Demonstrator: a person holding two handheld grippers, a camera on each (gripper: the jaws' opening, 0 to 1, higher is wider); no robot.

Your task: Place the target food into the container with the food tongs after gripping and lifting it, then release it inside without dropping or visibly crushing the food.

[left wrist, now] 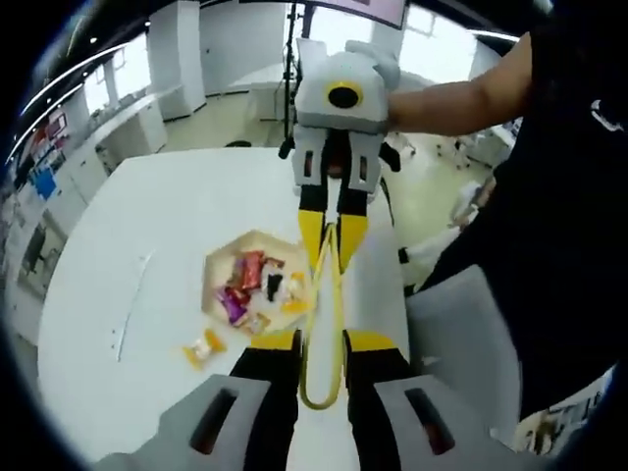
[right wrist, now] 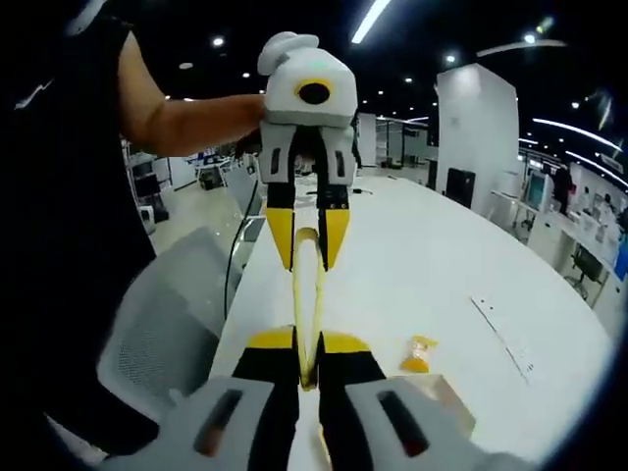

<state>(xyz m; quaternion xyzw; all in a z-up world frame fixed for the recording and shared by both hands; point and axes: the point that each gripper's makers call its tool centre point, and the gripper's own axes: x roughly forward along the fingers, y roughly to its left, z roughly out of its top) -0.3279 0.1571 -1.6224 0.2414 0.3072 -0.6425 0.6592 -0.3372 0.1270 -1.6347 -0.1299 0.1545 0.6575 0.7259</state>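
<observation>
Yellow-tipped jaws of the left gripper (left wrist: 322, 343) rise nearest the lens, clenched around the looped end of the yellow food tongs (left wrist: 324, 324). Facing it, the right gripper (left wrist: 334, 228) pinches the tongs' other end between its own yellow tips. From the right gripper view, the right gripper (right wrist: 306, 345) is clamped on the tongs (right wrist: 306, 294), and the left gripper (right wrist: 306, 238) grasps their far end. Just beside the tongs, on the white table (left wrist: 147, 226), sits a hexagonal wooden container (left wrist: 257, 280) holding wrapped sweets. One orange-wrapped candy (left wrist: 203, 346) lies on the table just outside the container, and appears as (right wrist: 418, 354) near the container's corner (right wrist: 444, 400).
</observation>
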